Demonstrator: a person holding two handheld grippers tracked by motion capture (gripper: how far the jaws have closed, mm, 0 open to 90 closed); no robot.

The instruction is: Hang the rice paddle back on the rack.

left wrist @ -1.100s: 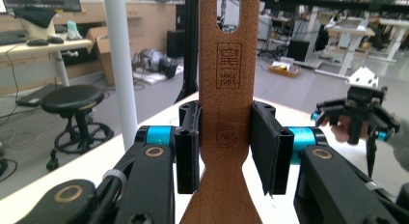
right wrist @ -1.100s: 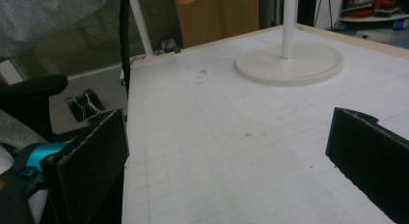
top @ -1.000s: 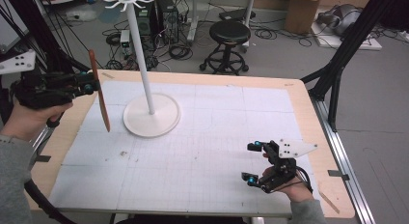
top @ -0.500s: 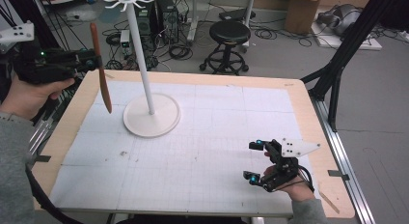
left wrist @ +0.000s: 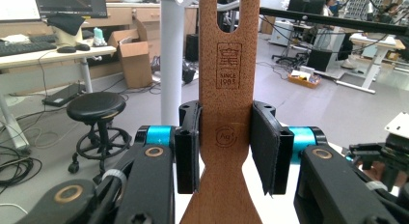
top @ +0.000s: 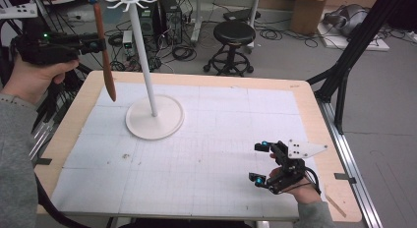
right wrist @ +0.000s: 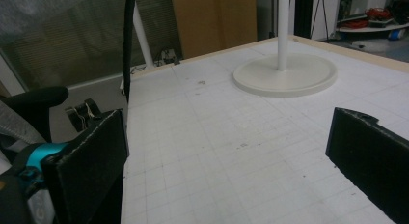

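The left gripper [left wrist: 224, 154] is clamped on the narrow waist of a wooden spatula [left wrist: 226, 113], holding it upright in the air beside the white stand [top: 147, 90] — stiff, light, smooth wood that could pivot in the pads, so the flat neck looks the right hold. The right gripper [top: 262, 163] rests wide open and empty near the table's [top: 305, 98] front edge.
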